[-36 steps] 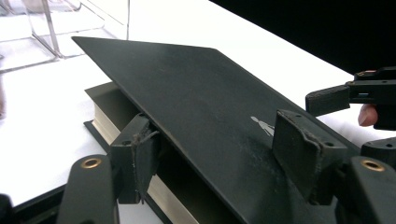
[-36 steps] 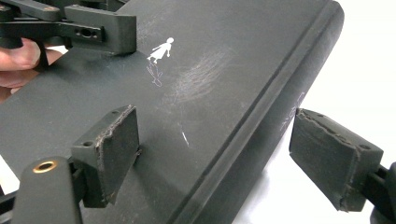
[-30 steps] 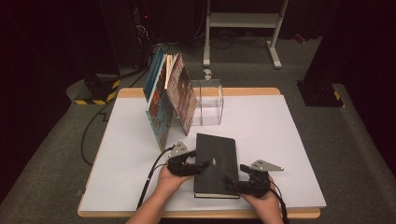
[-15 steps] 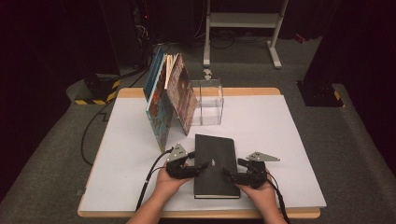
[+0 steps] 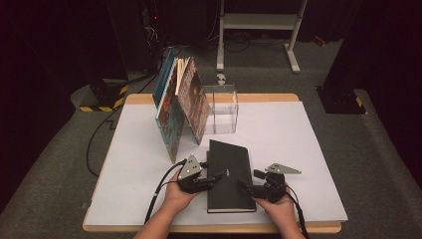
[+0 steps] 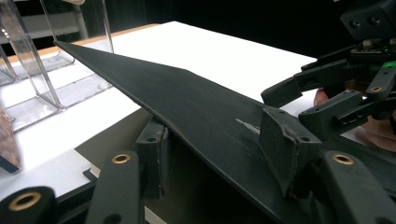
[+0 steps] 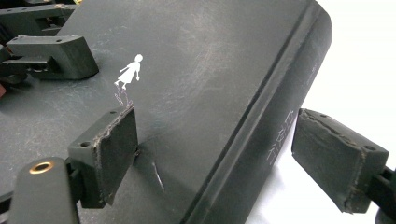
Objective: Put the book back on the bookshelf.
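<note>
White tabletop (image 5: 298,149): black hardcover book (image 5: 229,174) lying flat. Its raised front cover is bracketed by left gripper (image 6: 219,154), jaws just closing. Spine straddled by right gripper (image 7: 224,154), unclenched.

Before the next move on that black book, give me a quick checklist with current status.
1. Front cover sits between the jaws of the left tool, which have just been closing: ok.
2. Left pads clamped flat on the cover: not ok, a gap remains.
3. Cover's free edge lifted off the pages: ok.
4. Right tool gripping the spine: not ok, its jaws stand open astride it.
5. Bare table beside the spine for the cover to swing over: ok.
</note>
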`<state>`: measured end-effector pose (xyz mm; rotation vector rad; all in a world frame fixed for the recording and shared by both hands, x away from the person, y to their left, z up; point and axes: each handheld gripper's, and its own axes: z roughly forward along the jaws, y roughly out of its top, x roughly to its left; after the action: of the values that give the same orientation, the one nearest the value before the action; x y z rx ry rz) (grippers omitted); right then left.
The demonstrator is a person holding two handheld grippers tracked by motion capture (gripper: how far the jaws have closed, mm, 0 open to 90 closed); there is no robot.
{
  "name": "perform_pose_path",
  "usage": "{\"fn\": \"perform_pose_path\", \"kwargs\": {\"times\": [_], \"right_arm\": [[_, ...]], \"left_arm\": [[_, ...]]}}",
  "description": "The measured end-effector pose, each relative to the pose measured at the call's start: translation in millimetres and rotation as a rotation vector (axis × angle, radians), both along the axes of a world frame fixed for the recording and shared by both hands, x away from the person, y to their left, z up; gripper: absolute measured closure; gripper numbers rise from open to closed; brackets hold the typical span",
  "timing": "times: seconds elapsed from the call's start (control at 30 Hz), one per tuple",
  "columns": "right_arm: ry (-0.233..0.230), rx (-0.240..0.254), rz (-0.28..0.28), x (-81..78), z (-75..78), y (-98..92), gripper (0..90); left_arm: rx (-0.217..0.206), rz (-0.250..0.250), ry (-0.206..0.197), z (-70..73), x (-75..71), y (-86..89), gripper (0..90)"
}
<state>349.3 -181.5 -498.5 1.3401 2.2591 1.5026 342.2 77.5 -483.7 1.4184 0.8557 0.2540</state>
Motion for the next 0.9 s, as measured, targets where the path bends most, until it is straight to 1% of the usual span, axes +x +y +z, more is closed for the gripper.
{"fn": "perform_pose_path", "kwargs": {"times": [0.13,0.23,0.3,0.43,0.53,0.63,0.77,0.9], "right_arm": [[0.008,0.010,0.007,1.1,-0.5,-0.6,13.8],[0.019,0.015,0.004,3.1,-1.6,-0.5,9.3],[0.041,0.024,0.001,5.3,-2.5,-0.5,7.3],[0.088,0.071,0.024,9.8,-4.4,-0.8,7.0],[0.092,0.080,0.036,11.7,-4.7,-1.0,6.9],[0.113,0.100,0.043,12.9,-5.3,-1.2,6.8],[0.114,0.118,0.062,13.9,-5.2,-2.5,6.5],[0.113,0.127,0.065,12.6,-3.9,-3.2,6.3]], "left_arm": [[0.016,-0.006,-0.030,0.2,-1.8,0.5,46.5],[0.020,-0.010,-0.046,0.1,-3.0,0.7,46.6],[0.017,-0.011,-0.056,0.2,-4.2,0.6,46.6],[0.021,-0.012,-0.074,0.7,-5.9,0.6,46.6],[0.023,-0.013,-0.084,1.3,-6.7,0.4,46.5],[0.031,-0.015,-0.102,2.1,-8.6,0.4,46.5],[0.041,-0.015,-0.136,4.5,-12.8,-0.7,46.5],[0.047,-0.013,-0.165,6.1,-17.1,-1.4,46.5]]}}
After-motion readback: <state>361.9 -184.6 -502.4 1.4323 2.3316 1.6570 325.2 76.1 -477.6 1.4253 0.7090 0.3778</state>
